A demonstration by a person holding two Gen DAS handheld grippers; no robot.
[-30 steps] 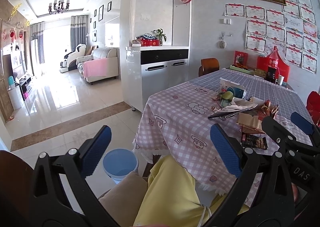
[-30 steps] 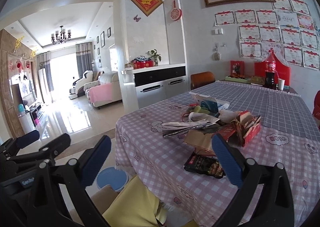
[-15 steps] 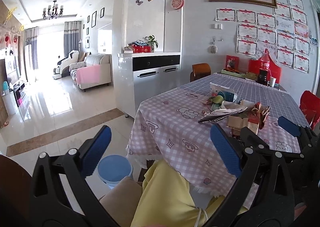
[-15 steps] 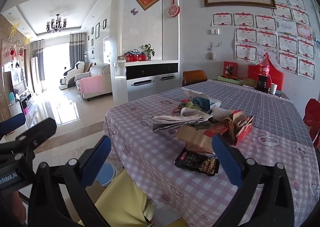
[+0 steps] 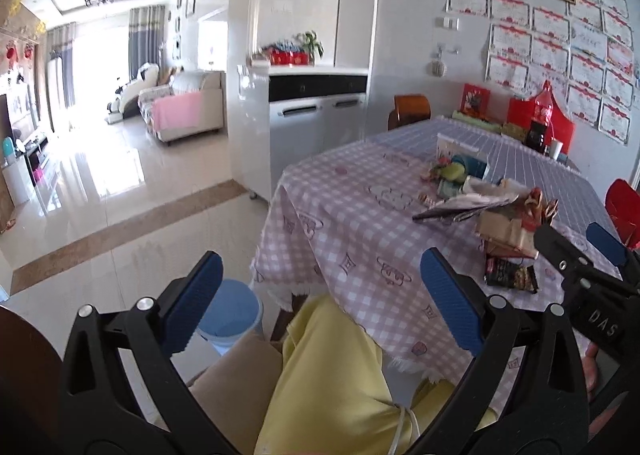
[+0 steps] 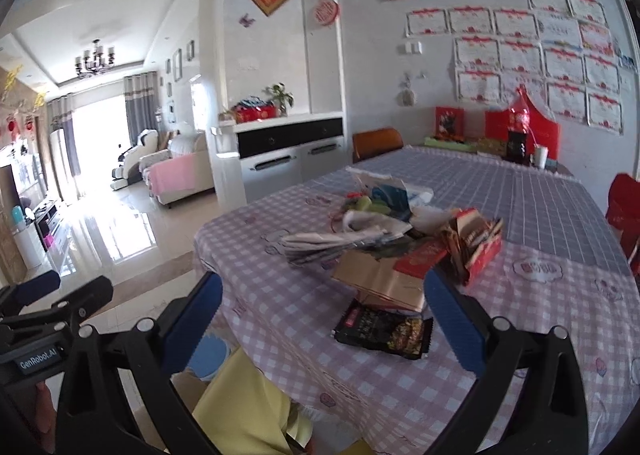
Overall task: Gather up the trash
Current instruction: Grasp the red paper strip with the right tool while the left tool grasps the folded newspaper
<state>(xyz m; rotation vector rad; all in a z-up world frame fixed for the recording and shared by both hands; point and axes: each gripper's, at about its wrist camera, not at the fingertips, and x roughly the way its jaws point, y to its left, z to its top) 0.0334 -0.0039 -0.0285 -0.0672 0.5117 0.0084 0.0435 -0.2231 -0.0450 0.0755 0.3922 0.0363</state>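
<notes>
A trash pile lies near the front of the pink checked table (image 6: 280, 319). It holds a dark snack wrapper (image 6: 384, 329) (image 5: 510, 277), brown paper (image 6: 380, 279), folded newspaper (image 6: 336, 243) (image 5: 460, 209) and a torn red carton (image 6: 476, 247). My right gripper (image 6: 324, 315) hovers open over the table's front edge, the wrapper just inside its right finger. My left gripper (image 5: 320, 295) is open and empty, off the table's left corner above a blue bin (image 5: 230, 315) on the floor. Each gripper shows in the other's view: the right gripper (image 5: 576, 239) and the left gripper (image 6: 68, 287).
A person's yellow clothing (image 5: 332, 375) and a beige seat (image 5: 236, 371) fill the space below the grippers. A cola bottle (image 6: 518, 131), a cup and red boxes stand at the table's far end. A white cabinet (image 5: 316, 123) and a brown chair (image 6: 376, 141) flank the table.
The left view swung slightly and came back, so the dark wrapper shows again beside the right gripper. The right view shifted a little. Both grippers stayed open and empty.
</notes>
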